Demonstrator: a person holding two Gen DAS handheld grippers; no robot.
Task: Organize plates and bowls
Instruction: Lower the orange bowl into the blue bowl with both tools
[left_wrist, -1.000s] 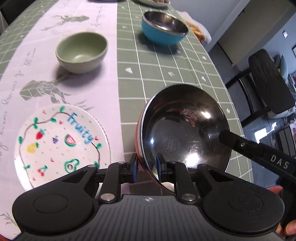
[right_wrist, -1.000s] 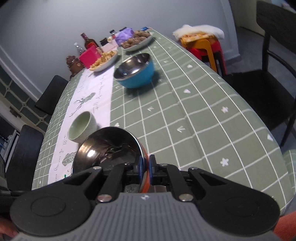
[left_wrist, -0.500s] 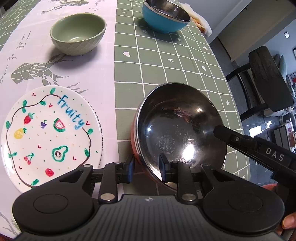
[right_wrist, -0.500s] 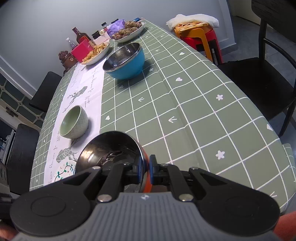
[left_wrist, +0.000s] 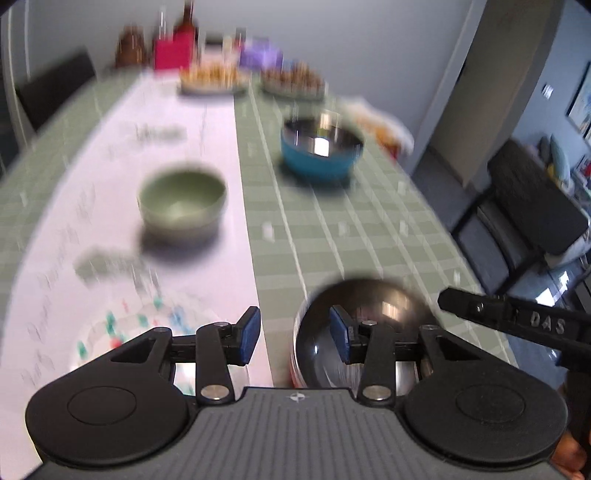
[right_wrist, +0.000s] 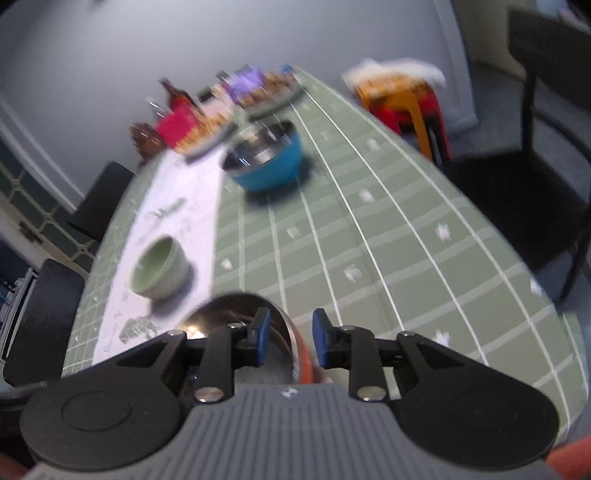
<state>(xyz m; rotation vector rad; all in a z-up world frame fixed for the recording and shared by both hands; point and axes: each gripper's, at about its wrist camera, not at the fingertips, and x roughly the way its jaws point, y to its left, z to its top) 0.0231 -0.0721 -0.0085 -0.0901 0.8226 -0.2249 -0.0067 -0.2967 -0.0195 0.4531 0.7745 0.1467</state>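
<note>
A steel bowl (left_wrist: 373, 310) with an orange outside sits on the green checked tablecloth (left_wrist: 332, 236) near its front edge. My left gripper (left_wrist: 294, 334) straddles the bowl's left rim; its jaws are opening and the blue pads (left_wrist: 251, 332) stand clear of the rim. My right gripper (right_wrist: 291, 336) straddles the right rim of the steel bowl (right_wrist: 221, 317), jaws opening, pads off it. The right gripper's black finger (left_wrist: 498, 317) shows at the bowl's right. A fruit-painted white plate (left_wrist: 140, 325) lies left of the bowl. Both views are blurred.
A pale green bowl (left_wrist: 183, 201) stands on the white runner (left_wrist: 110, 166), and a blue steel-lined bowl (left_wrist: 321, 151) farther back. Plates of food (left_wrist: 212, 75), bottles and a red box crowd the far end. Black chairs (left_wrist: 535, 206) stand at the right.
Both grippers went from shut on the steel bowl's rim to pads spread apart and off it. The left view has lifted and tilted up, showing more of the far table.
</note>
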